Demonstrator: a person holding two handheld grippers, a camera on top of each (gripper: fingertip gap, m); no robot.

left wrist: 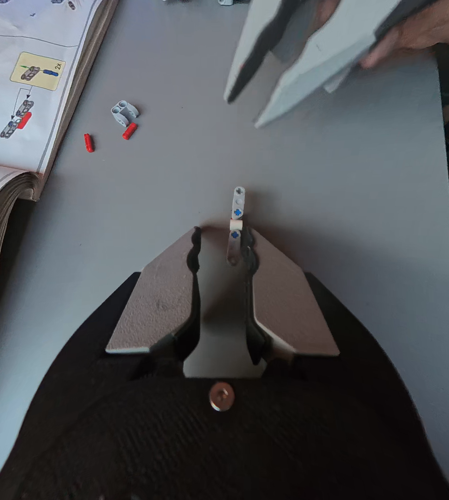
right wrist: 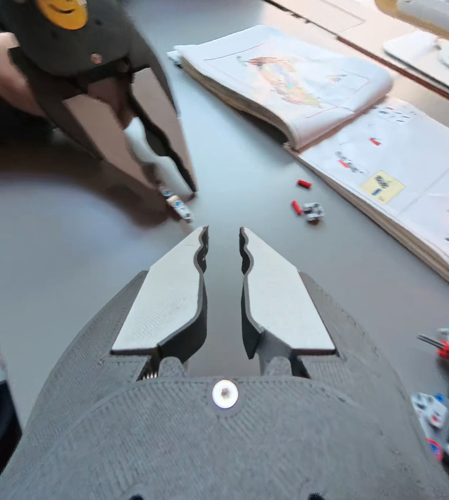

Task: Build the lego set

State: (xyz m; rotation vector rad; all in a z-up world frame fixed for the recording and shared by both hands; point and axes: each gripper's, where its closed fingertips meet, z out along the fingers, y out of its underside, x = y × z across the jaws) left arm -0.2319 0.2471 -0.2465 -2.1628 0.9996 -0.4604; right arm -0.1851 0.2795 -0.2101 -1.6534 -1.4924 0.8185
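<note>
2 claws are parted: my left gripper (left wrist: 222,230) straddles the small grey-and-blue brick assembly (left wrist: 236,224), apparently touching only 1 pad; my right gripper (right wrist: 223,230) is bare.

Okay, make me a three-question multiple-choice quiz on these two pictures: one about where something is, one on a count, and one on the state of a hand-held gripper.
1. Where does the open instruction book lie in the left wrist view?
A. left of the loose parts
B. under the left hand-held gripper
C. at the table's right edge

2. How many loose red pins lie by the small grey connector?
A. one
B. two
C. four

3. How do the right hand-held gripper's jaws stand?
A. apart, nothing between them
C. clamped on a red pin
B. shut together

Answers: 1 A, the book fills the left edge. 2 B, two red pins show. 3 A, bare grey table shows between its fingertips.
</note>
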